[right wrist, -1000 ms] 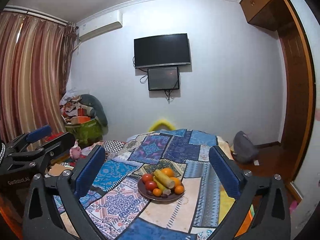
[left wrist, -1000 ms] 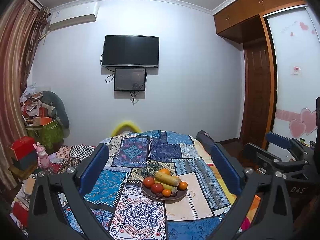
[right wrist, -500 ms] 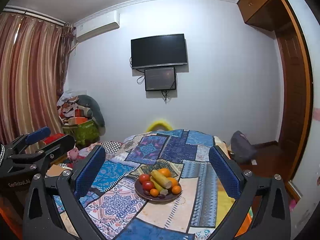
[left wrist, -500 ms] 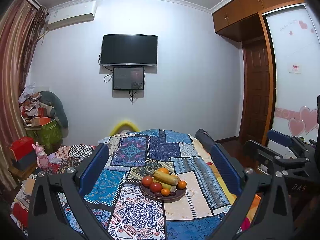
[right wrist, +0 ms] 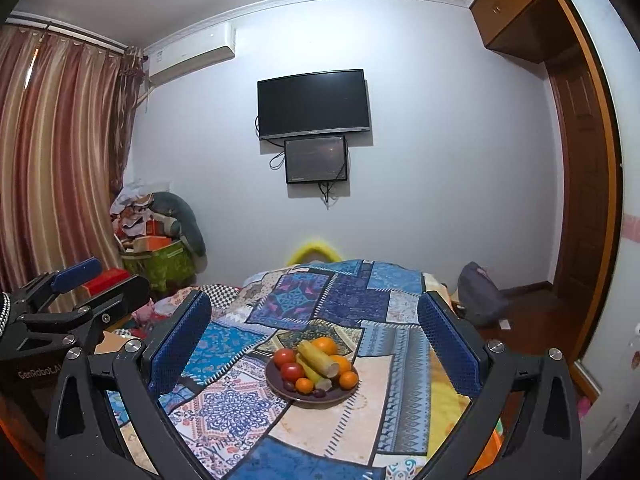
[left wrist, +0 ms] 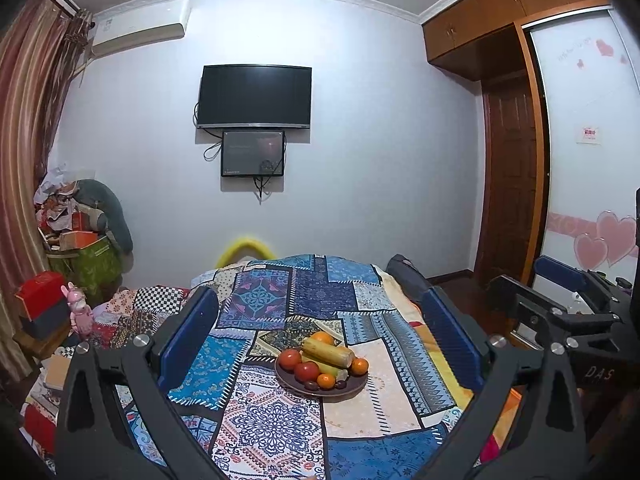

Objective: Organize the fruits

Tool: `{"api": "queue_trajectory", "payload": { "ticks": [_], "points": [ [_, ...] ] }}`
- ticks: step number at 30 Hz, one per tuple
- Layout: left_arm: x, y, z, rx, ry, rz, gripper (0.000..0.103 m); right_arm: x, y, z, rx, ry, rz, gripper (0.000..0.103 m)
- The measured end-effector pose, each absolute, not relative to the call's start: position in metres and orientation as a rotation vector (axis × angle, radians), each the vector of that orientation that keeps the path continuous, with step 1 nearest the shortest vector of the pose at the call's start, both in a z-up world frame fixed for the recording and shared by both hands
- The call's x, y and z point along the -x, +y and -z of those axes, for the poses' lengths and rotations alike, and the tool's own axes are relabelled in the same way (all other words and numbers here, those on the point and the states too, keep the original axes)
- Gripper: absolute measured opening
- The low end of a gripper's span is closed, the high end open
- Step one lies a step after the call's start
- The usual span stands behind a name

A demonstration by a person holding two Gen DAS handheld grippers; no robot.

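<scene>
Left gripper (right wrist: 76, 280) reads "GenRobot.AI"; right gripper (left wrist: 560, 276) "DAS".

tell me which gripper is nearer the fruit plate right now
Neither clearly; it is too close to call. The left gripper and the right gripper both hang open, short of the fruit plate on the patchwork cover, framing it almost centrally, touching nothing.

one plate (left wrist: 347, 391) – two tomatoes (left wrist: 289, 358), four oranges (left wrist: 359, 366)
</scene>
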State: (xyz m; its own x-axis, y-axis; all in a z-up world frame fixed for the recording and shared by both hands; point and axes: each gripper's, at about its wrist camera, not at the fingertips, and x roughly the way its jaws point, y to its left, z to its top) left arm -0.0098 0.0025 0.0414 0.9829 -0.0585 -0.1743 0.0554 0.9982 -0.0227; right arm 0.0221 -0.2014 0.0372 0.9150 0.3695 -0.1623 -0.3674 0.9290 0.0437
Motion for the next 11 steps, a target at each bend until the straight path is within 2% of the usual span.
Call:
{"api": "queue_trajectory", "payload": {
  "ticks": [11],
  "points": [
    [0.0072,0.0026,-0.0394,0.023,0.188,0.069,0.103,-0.0223,-0.2048,-0.0388,-0.023,0.169,-0.373,0.103]
  ]
}}
